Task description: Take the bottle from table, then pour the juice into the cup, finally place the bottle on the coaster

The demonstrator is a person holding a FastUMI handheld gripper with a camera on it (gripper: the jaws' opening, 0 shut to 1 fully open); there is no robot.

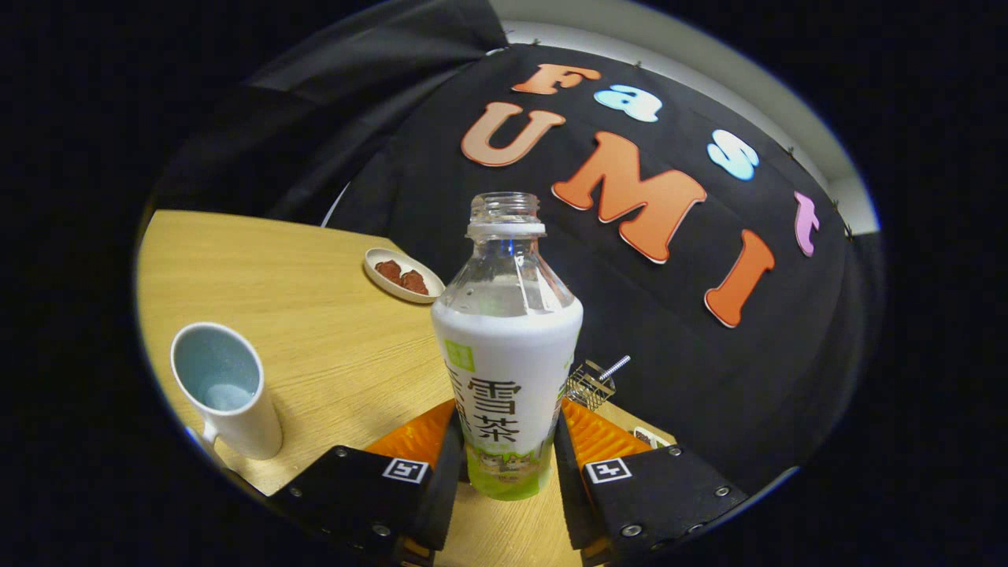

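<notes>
A clear plastic bottle [506, 354] with a white and green label and no cap stands upright between my fingers, which press on its lower body from both sides. My gripper [508, 461] is shut on it. The bottle's base looks lifted a little above the wooden table [331, 339], and the whole view is tilted. A white cup [226, 389] with a handle stands to the left of the fingers, its mouth open and its inside pale. I cannot tell how much liquid the bottle holds.
A small oval dish [403, 275] with brown pieces lies beyond the bottle, near the table's far edge. A small metal wire object [594, 381] sits just right of the bottle, behind the right finger. The booth's black cloth wall rises behind.
</notes>
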